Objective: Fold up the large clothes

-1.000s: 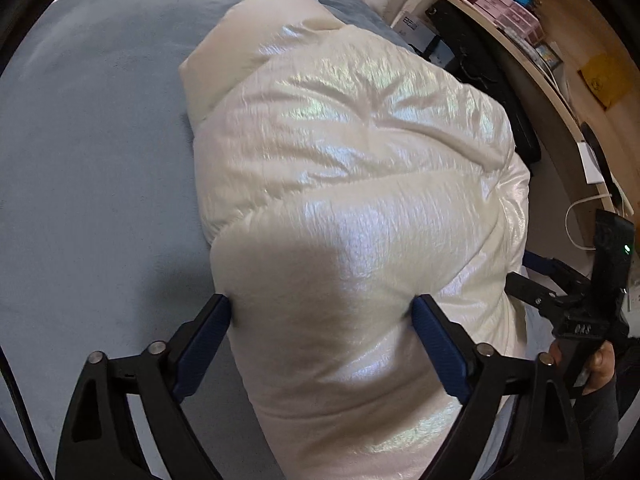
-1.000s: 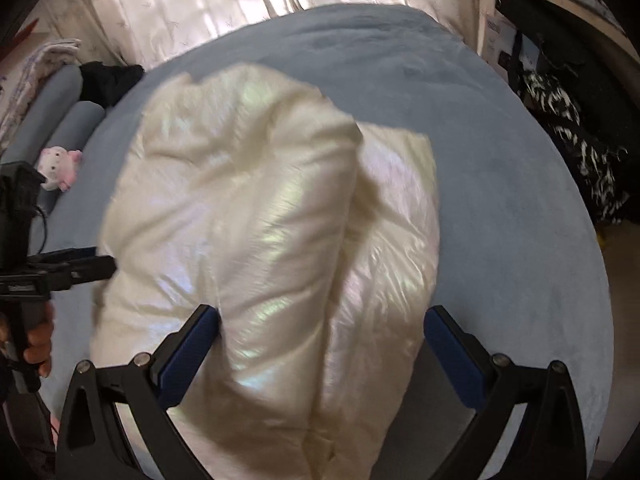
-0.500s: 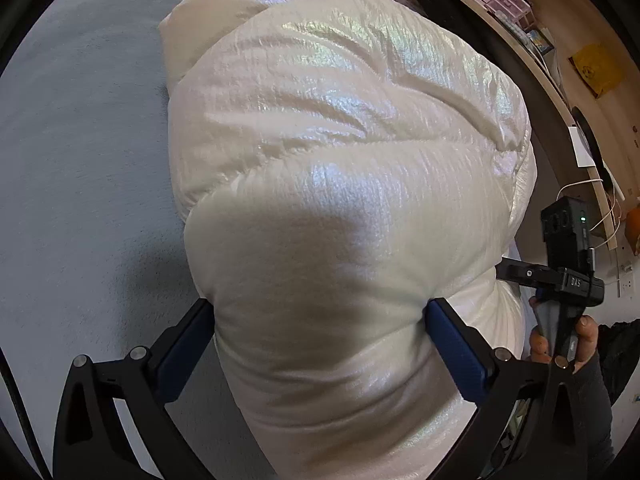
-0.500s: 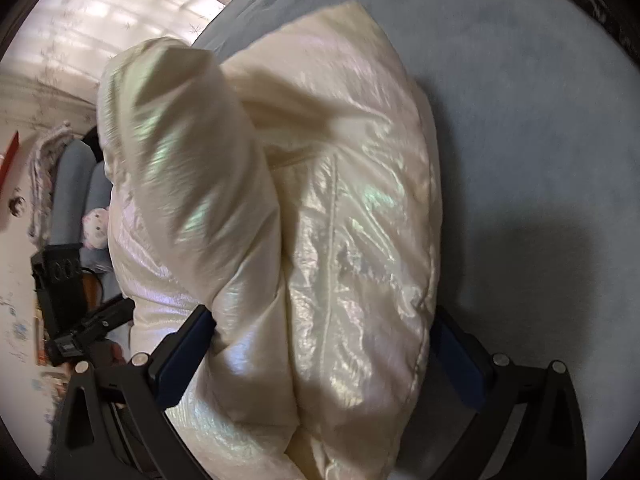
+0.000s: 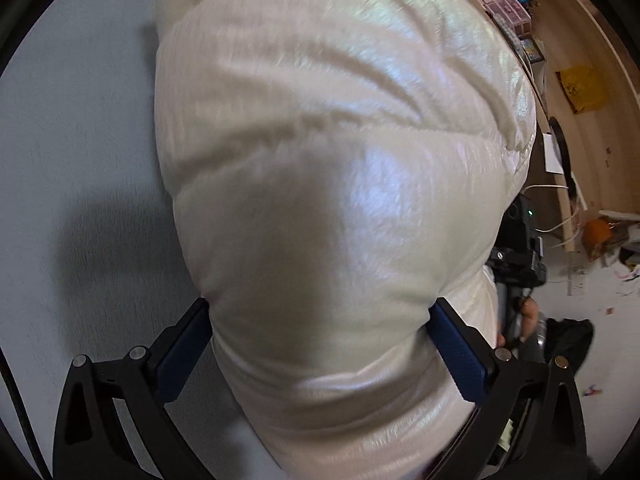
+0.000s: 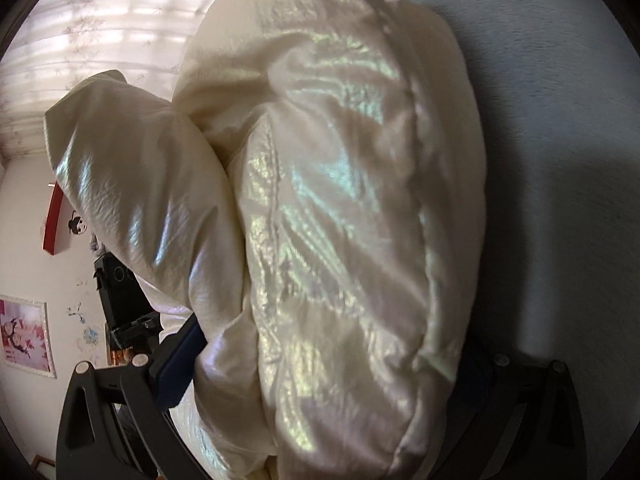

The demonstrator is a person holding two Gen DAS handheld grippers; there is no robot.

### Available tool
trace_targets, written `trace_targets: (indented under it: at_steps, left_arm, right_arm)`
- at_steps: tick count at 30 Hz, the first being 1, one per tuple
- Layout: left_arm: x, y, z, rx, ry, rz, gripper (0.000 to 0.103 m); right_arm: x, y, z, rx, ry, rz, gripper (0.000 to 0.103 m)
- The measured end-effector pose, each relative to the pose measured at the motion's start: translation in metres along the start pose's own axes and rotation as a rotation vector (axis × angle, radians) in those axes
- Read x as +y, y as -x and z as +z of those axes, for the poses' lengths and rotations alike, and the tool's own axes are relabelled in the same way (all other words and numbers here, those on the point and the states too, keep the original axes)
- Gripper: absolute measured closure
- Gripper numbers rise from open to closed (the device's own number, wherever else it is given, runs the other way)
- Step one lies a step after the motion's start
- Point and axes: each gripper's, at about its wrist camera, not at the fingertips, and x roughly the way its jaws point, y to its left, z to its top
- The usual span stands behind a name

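Note:
A puffy cream jacket [image 5: 340, 140] with a pearly sheen lies bundled on the pale blue bed [image 5: 80, 140]. My left gripper [image 5: 318, 308] points down at it with jaws at their widest. The jacket's near end bulges between the blue pads [image 5: 184, 348] and brushes them. In the right wrist view the jacket [image 6: 340, 200] shows a thick fold beside a sleeve-like roll [image 6: 132, 200]. My right gripper [image 6: 328, 340] straddles that fold, jaws wide, with its right finger hidden under the fabric. The left view shows the other handset [image 5: 520, 256] and a hand [image 5: 528, 316] at the jacket's right edge.
A wooden shelf with small boxes [image 5: 508, 0] and a yellow item [image 5: 580, 88] runs along the right. Clutter lies on the floor [image 5: 608, 236] below it. A curtained window [image 6: 100, 40], a red wall shelf [image 6: 54, 220] and a picture [image 6: 24, 336] stand beyond the bed [image 6: 560, 120].
Both grippers have sunk closer onto the jacket, which now fills most of each view. The left jaws have spread slightly wider. The right view has rolled and tilted.

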Motion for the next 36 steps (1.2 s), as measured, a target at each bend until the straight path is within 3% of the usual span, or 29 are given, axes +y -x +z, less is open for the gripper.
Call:
trace_targets:
  at_steps: [7,12,20,26,29,36]
  left_arm:
    - [0.031,-0.006,-0.005,0.022,0.054,-0.061,0.000]
    - [0.012,-0.002,-0.014,-0.061,0.016,-0.034,0.000]
    - [-0.015,0.036,-0.018,-0.211,-0.127,0.053,0.003]
    - [-0.008,0.097,-0.015,-0.297,-0.129,0.069,0.003]
    - [0.007,0.146,-0.013,-0.348,-0.130,0.090,0.003]
    - [0.073,0.270,0.007,-0.463,-0.116,0.178,0.003]
  right_arm:
    - [0.002,-0.002,0.005,0.005,0.012,0.020,0.000]
    - [0.018,-0.011,-0.014,-0.029,0.063,0.010,0.001]
    - [0.060,0.002,-0.031,-0.091,0.164,0.053,0.023]
    - [0.098,0.000,-0.038,-0.157,0.198,0.102,0.025]
    - [0.130,-0.012,-0.029,-0.170,0.228,0.131,0.025]
    - [0.228,-0.079,0.017,-0.156,0.309,0.195,0.025]
